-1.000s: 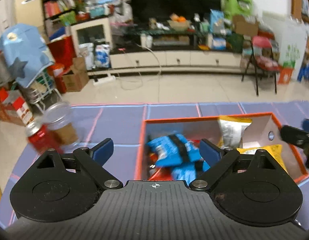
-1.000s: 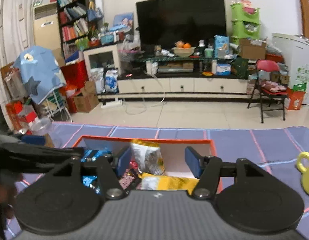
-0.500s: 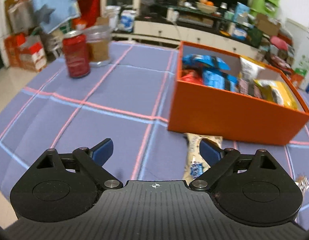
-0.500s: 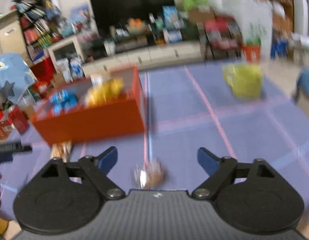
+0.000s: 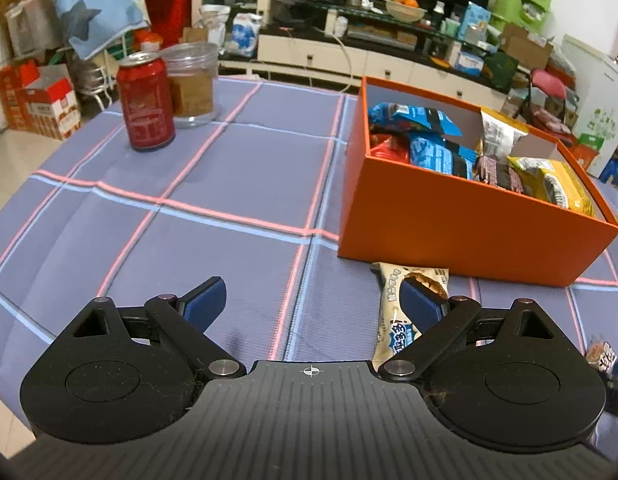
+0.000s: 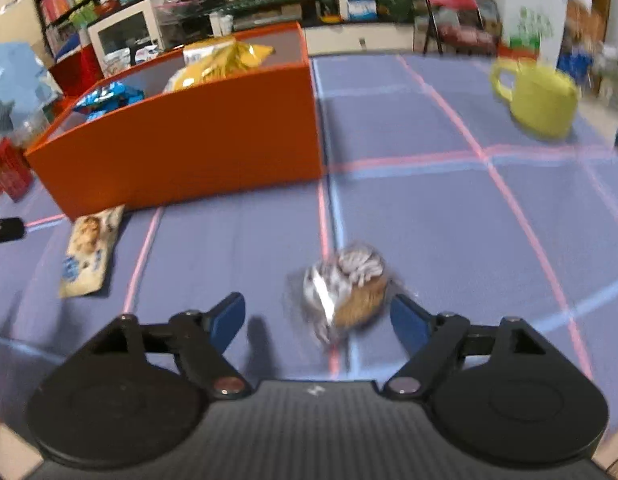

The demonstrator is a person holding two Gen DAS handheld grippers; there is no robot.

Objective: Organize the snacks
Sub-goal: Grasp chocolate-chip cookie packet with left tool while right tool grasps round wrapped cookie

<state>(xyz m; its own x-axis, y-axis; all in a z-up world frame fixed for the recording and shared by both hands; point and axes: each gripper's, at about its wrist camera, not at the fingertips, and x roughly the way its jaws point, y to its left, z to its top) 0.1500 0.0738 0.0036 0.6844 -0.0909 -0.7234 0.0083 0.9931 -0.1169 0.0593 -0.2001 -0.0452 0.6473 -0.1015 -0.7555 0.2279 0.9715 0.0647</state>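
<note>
Right wrist view: right claw (image 6: 317,314) now spread wide, lowered from above orange box (image 6: 181,136) toward wrapped cake (image 6: 343,292) on desk (image 6: 429,220). Left claw (image 5: 313,302) apart beside cream snack packet (image 5: 405,308); two pickups left.

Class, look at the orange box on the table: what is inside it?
Inside the orange box lie blue packets, a red packet, dark bars and a yellow bag. Anything beneath them is covered.
</note>
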